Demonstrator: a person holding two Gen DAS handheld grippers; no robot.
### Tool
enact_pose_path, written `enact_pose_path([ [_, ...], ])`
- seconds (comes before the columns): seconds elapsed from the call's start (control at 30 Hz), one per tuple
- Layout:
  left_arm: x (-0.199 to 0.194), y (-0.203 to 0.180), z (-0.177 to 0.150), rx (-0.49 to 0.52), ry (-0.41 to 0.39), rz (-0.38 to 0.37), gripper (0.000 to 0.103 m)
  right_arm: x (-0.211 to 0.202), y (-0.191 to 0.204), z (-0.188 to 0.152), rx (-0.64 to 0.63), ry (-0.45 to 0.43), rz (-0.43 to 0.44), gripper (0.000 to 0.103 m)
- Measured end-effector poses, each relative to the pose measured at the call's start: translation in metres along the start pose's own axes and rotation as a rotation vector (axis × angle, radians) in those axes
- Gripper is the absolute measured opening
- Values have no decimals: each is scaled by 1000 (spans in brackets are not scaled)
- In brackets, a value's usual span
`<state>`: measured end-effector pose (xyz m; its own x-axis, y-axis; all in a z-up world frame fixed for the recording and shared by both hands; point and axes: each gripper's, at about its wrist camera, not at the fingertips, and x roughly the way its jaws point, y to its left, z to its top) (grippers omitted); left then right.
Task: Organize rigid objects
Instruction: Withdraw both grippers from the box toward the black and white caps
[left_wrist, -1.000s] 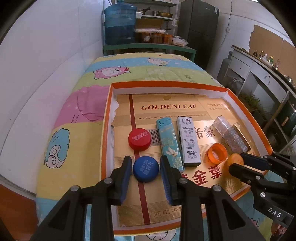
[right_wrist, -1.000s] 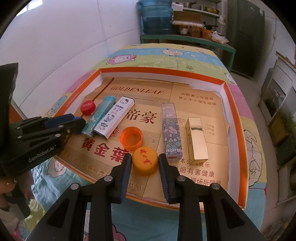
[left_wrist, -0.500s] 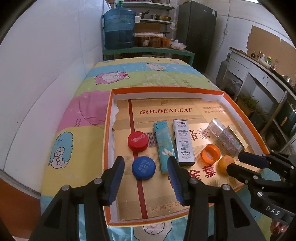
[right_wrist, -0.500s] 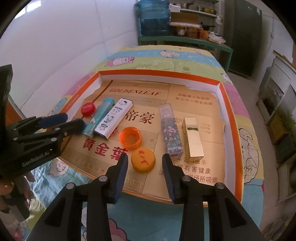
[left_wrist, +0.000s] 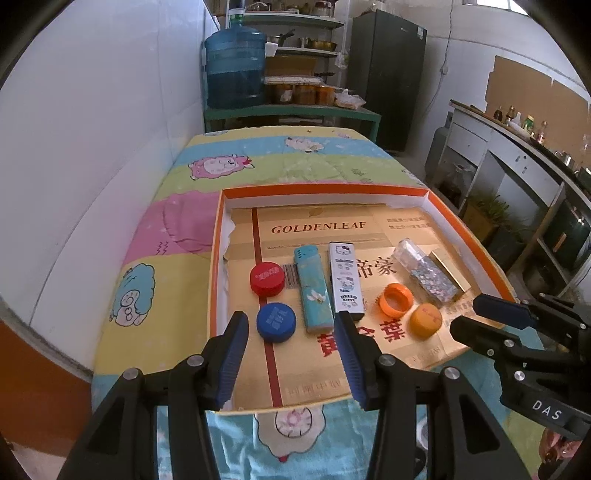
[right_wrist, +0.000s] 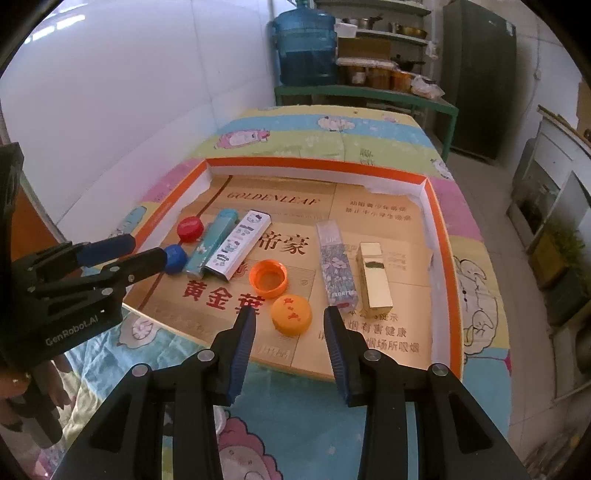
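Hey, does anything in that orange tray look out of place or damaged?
Mostly tidy. One orange cap lies open side up, while the other caps sit top up. The tray's white lining looks torn at the far right corner.

Caps (left_wrist: 276, 322) and boxes (left_wrist: 345, 281) in tray (left_wrist: 465, 236)

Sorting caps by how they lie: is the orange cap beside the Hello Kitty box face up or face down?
Open side up: the orange cap shows its hollow inside.

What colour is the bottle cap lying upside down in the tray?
Orange. The upside-down cap shows its hollow inside best in the right wrist view, beside another orange cap lying top up.
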<state>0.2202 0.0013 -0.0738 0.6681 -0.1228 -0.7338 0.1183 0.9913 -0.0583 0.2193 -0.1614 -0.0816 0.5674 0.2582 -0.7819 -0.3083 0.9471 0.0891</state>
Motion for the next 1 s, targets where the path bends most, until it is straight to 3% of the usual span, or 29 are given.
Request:
enact_pose_path([
  [1.0, -76, -12, -42, -9, -68, -64, 48, -69, 21, -43, -5, -57, -20, 39],
])
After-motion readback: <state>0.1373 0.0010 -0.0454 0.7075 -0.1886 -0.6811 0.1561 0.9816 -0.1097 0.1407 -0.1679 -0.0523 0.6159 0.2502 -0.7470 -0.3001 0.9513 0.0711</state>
